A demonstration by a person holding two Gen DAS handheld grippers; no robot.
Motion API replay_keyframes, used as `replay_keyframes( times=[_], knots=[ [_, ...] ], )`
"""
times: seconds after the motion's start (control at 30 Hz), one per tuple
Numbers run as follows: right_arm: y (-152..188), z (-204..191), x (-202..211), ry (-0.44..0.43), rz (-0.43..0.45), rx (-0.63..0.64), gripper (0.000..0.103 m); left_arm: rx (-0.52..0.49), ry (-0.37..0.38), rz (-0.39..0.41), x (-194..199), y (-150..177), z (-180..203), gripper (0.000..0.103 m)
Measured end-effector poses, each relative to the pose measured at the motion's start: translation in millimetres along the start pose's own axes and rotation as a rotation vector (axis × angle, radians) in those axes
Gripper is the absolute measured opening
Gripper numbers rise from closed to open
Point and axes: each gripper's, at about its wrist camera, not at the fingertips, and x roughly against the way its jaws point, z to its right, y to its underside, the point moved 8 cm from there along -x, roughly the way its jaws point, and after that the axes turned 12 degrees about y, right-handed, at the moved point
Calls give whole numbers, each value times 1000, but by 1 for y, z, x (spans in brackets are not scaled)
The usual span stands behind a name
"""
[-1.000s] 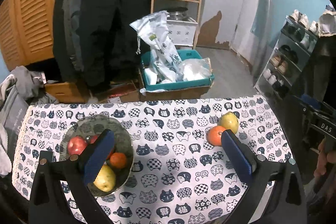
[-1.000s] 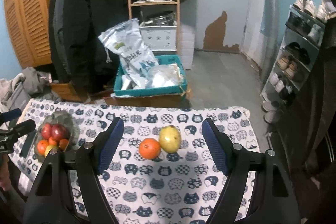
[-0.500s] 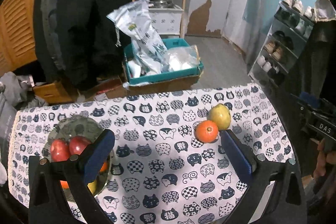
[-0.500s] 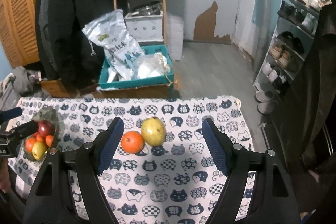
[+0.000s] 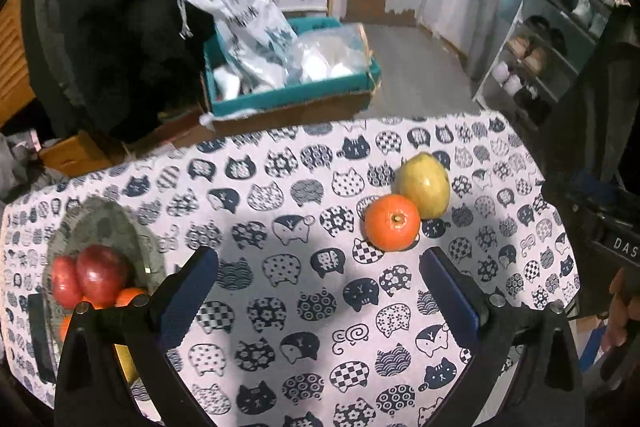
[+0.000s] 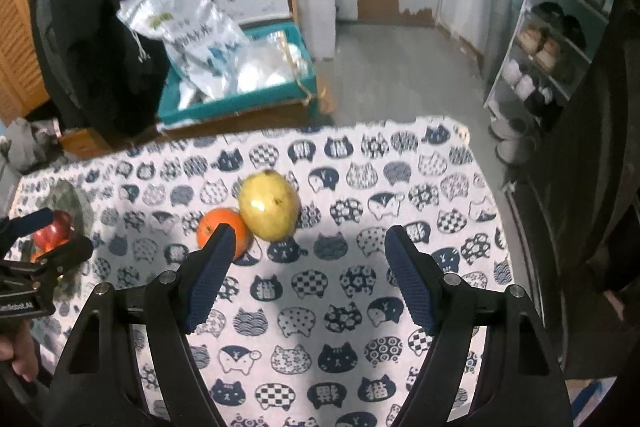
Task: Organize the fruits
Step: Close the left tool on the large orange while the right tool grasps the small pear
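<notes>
Orange (image 6: 224, 231) nearer right jaws, tablecloth (image 6: 360, 307) below.

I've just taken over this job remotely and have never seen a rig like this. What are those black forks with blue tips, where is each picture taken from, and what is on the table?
There is no robot arm here. A person holds a two-finger gripper in each hand, and a fisheye camera on each one looks forward along its fingers. The black forks with blue pads are those fingers.

The left gripper and the right gripper are both open and hold nothing.

On the cat-print tablecloth lie an orange and a yellow pear, touching each other. At the left stands a grey bowl with red apples and other fruit in it. In the right view, the pear sits between the open fingers, further ahead.
</notes>
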Motion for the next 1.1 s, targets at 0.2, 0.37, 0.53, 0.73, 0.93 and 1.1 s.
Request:
replay_keyframes(
  times=[0.2,0.37,0.53,0.73,0.93,1.1],
  knots=[
    [12,-5,-37,-2,-99,18,77,20,10,-62,-38,4,0,102],
    [17,-5,-65,-12,-164,2,77,16,21,-95,-63,3,3,102],
    [23,0,-92,2,-224,-5,77,7,37,-145,-92,3,12,102],
    [29,11,-119,7,-294,-63,77,-20,52,-188,-122,6,26,102],
    [25,13,-117,15,-291,-77,77,-24,78,-221,-145,5,35,102],
    [20,12,-117,8,-284,-82,77,-14,98,-237,-161,5,39,100]
  ],
)
